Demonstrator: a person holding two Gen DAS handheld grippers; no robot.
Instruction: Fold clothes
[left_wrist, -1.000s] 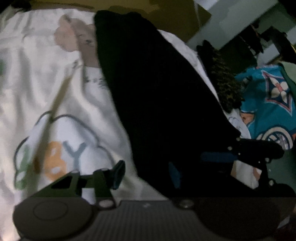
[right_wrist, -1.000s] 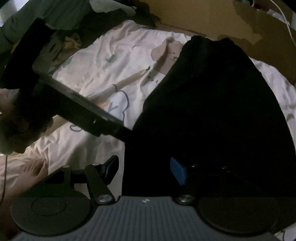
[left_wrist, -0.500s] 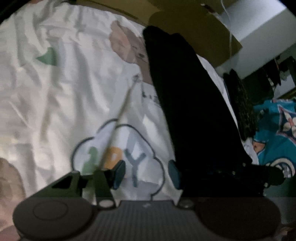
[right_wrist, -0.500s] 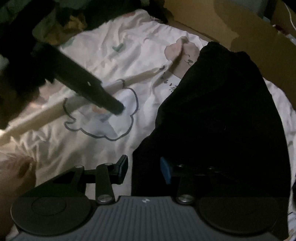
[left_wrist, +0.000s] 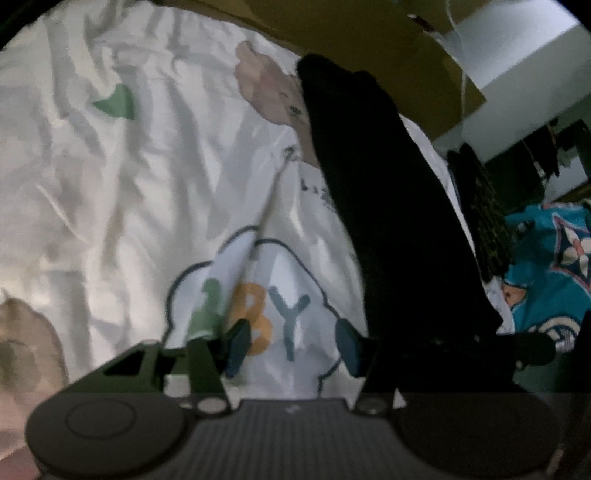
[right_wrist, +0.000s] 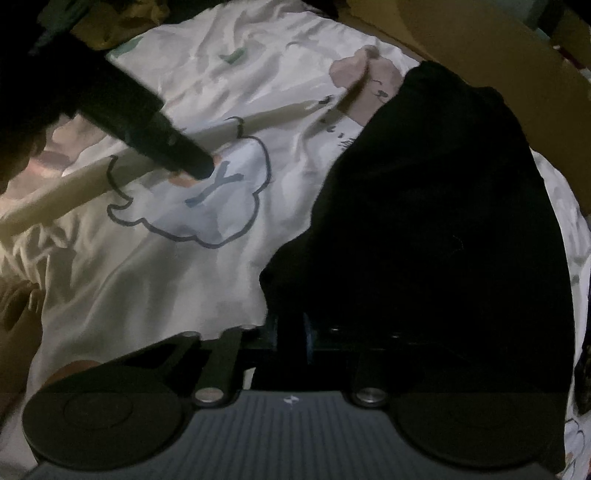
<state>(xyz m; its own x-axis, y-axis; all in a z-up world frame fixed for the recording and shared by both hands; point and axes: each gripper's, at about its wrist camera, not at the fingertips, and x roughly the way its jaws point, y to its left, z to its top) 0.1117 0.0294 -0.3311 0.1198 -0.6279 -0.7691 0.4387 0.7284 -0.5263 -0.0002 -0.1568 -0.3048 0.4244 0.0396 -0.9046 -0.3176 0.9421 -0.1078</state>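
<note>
A black cloth garment lies spread on the white cartoon-printed bedsheet, right of the sheet's cloud print, flat so its edges can be lifted and folded. The right gripper tips steeply down at the garment's near-left edge; its jaws have just been closing and now pinch that hem. The left gripper hovers half open over the cloud print, just left of the garment, holding nothing.

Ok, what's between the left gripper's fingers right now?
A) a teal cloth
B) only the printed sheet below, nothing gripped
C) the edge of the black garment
B: the left gripper stands open over the printed sheet, with the black garment off to its right side.
</note>
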